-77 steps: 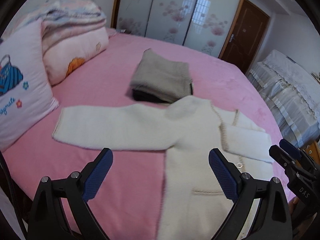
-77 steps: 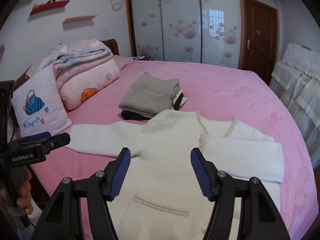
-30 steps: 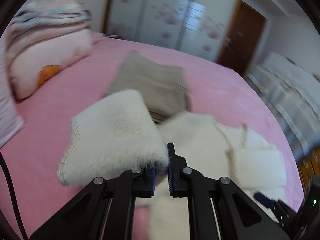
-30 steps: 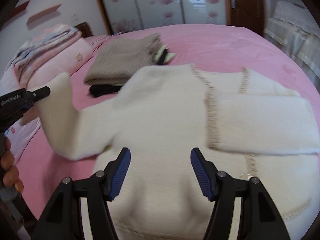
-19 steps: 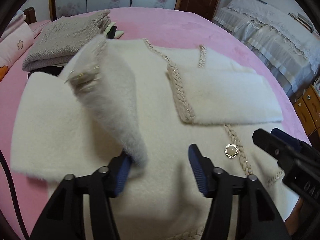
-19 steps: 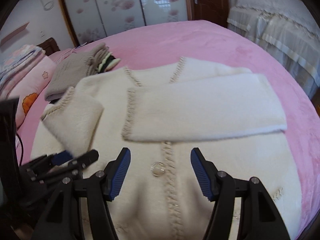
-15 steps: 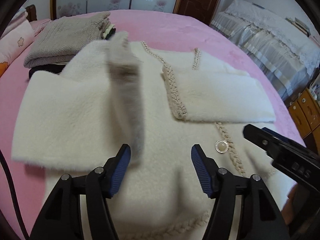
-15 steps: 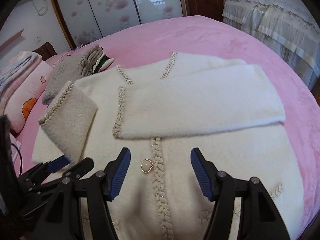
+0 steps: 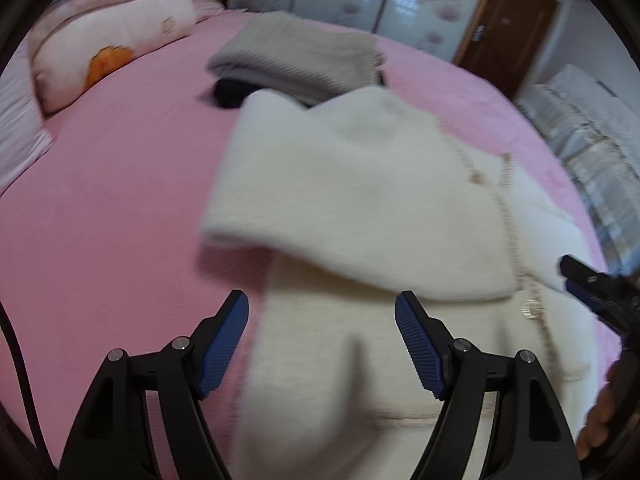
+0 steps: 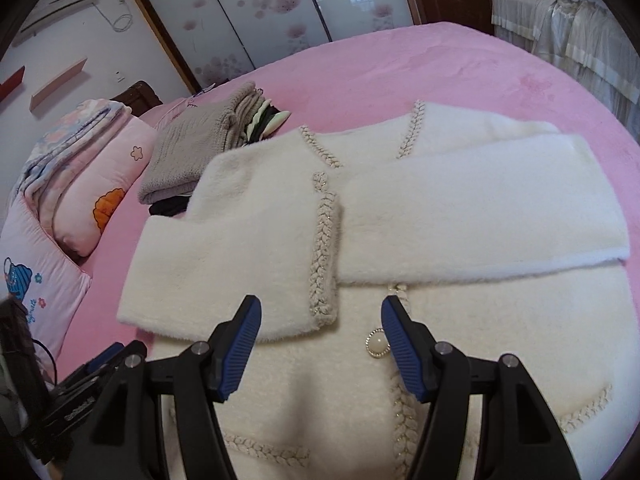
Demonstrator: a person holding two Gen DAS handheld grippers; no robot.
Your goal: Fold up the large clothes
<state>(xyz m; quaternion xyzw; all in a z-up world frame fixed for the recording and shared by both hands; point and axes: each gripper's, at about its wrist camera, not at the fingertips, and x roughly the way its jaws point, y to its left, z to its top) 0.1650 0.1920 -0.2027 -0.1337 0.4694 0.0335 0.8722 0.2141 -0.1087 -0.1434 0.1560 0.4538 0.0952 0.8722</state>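
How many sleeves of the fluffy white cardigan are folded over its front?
2. The left sleeve lies across the fluffy white cardigan's chest; the right sleeve lies opposite, their cuffs meeting at the braided middle.

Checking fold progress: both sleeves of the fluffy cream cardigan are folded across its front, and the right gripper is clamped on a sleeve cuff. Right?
Not quite. The right gripper is open and empty above the fluffy cream cardigan, as the right wrist view shows. Both sleeves do lie folded across its front.

cream cardigan [image 10: 400,216], pink bedspread [image 10: 400,68]

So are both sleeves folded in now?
Yes: both sleeves lie flat across the cardigan's chest, cuffs meeting mid-front.
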